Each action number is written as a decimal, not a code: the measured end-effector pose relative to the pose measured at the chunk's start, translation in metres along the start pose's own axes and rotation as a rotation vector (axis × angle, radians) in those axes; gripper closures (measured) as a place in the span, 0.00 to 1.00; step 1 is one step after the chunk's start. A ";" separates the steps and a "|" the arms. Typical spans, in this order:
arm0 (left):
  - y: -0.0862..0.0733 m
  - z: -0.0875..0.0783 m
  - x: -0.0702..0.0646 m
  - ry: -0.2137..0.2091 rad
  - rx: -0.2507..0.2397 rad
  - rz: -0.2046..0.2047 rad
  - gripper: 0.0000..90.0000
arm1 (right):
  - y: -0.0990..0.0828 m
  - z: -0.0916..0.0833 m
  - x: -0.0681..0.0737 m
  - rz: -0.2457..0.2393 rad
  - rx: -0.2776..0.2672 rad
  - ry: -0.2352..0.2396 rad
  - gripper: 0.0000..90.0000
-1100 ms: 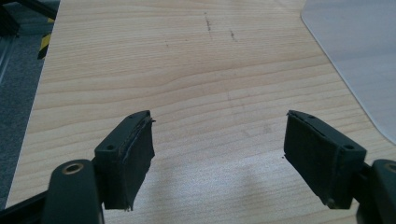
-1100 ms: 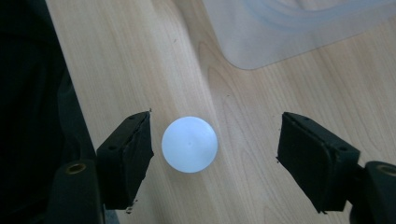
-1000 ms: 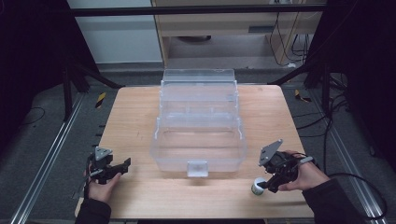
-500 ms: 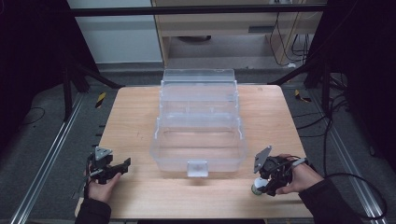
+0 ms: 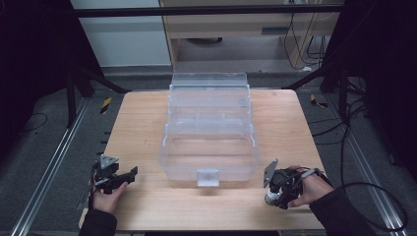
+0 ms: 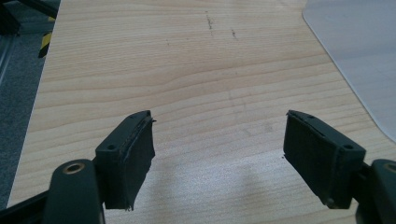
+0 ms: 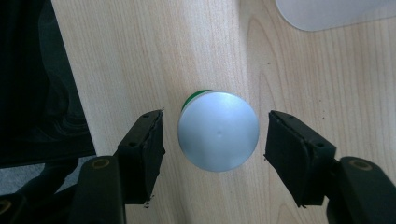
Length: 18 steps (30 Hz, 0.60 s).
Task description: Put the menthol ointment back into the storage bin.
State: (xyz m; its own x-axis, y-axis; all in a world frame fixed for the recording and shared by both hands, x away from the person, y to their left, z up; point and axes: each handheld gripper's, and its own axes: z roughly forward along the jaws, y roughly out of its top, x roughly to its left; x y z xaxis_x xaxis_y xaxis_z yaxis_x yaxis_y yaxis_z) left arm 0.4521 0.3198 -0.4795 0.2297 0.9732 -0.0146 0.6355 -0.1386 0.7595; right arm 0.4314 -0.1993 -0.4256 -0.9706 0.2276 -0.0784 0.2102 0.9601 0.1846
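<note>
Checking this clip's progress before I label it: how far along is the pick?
Done: the right hand-held gripper has come down over the small round silver-topped container with green body, jaws either side. In hand: the jaws have just been closing, with gaps left at both pads, so no grip yet. Left: grasp, lift, probably into the open clear plastic tiered box. The left hand-held gripper waits open over the wooden table.

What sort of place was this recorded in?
Probably a lab or workshop recording bay: a wooden table inside a dark metal frame, loose cables on grey carpet, hazard-striped tape beside floor rails.
</note>
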 end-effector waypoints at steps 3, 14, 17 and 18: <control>0.000 0.000 0.000 0.000 0.004 0.001 0.26 | 0.001 0.003 0.000 0.000 0.008 0.006 0.42; 0.000 0.000 0.000 0.000 0.004 0.004 0.27 | 0.004 0.010 -0.003 0.001 0.026 0.022 0.53; 0.000 0.000 0.000 0.000 0.003 0.003 0.27 | 0.005 0.012 -0.003 0.003 0.040 0.023 0.55; 0.000 0.000 0.000 0.000 0.004 0.003 0.27 | 0.005 0.012 -0.004 0.005 0.042 0.024 0.55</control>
State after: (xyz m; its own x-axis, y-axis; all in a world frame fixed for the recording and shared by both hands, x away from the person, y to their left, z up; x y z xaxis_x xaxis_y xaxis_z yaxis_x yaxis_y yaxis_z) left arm 0.4521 0.3195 -0.4794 0.2314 0.9728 -0.0119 0.6374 -0.1424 0.7573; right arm 0.4374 -0.1934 -0.4357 -0.9719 0.2293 -0.0535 0.2197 0.9649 0.1440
